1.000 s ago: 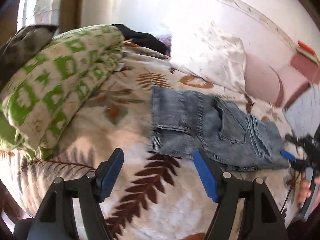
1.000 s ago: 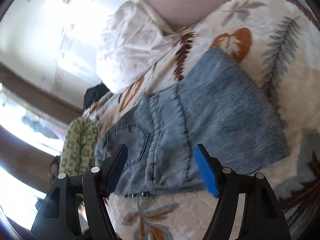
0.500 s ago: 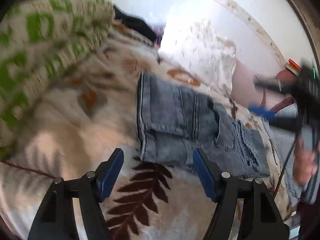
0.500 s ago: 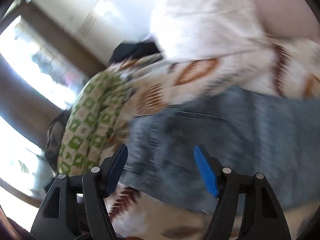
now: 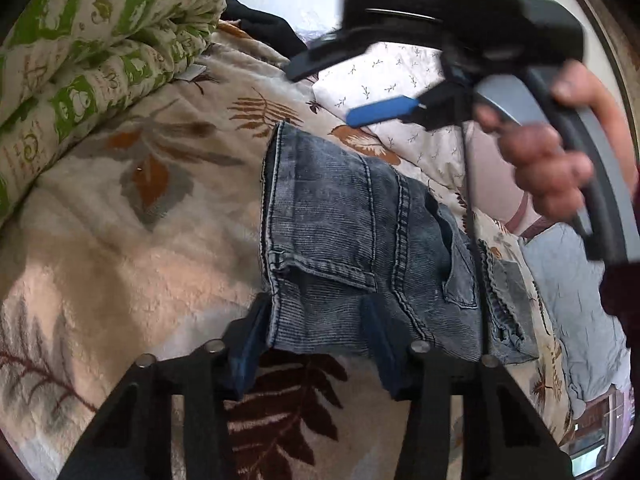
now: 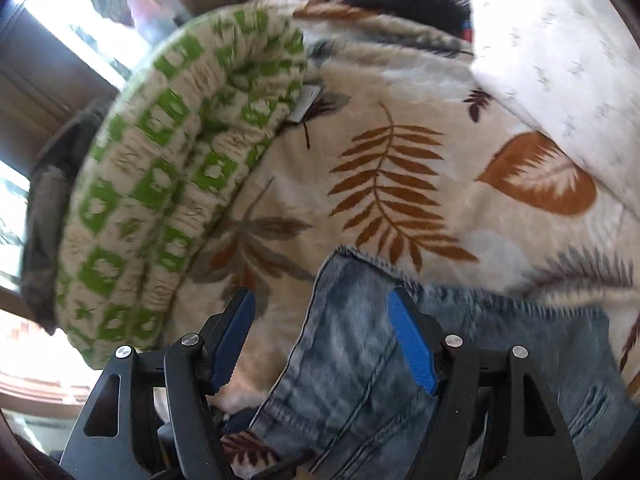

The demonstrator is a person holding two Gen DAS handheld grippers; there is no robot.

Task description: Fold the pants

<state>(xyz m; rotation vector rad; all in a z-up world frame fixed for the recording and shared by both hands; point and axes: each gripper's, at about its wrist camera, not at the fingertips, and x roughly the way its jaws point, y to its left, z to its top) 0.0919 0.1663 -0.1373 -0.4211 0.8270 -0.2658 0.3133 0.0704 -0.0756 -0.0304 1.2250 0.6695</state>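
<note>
Folded blue-grey jeans (image 5: 360, 236) lie on a leaf-patterned blanket (image 5: 120, 264). My left gripper (image 5: 316, 340) is low at their near left corner. Its jaws are closing with that corner between the pads, and the cloth is not bunched. A person's hand (image 5: 552, 168) holds my right gripper (image 5: 336, 96) above the jeans' far left end. In the right wrist view the right gripper (image 6: 320, 344) stands open. The jeans' (image 6: 360, 360) corner lies below it, partly between its fingers (image 6: 412, 352).
A rolled green-and-white quilt (image 5: 92, 52) runs along the left, also in the right wrist view (image 6: 160, 184). A white pillow (image 5: 400, 80) and a black garment (image 5: 260, 28) lie behind the jeans. A pale grey-blue cloth (image 5: 572, 300) lies at the right.
My left gripper has sunk to the jeans' near corner and its jaws have narrowed. The right gripper has swung from the jeans' right end across to above their far left end.
</note>
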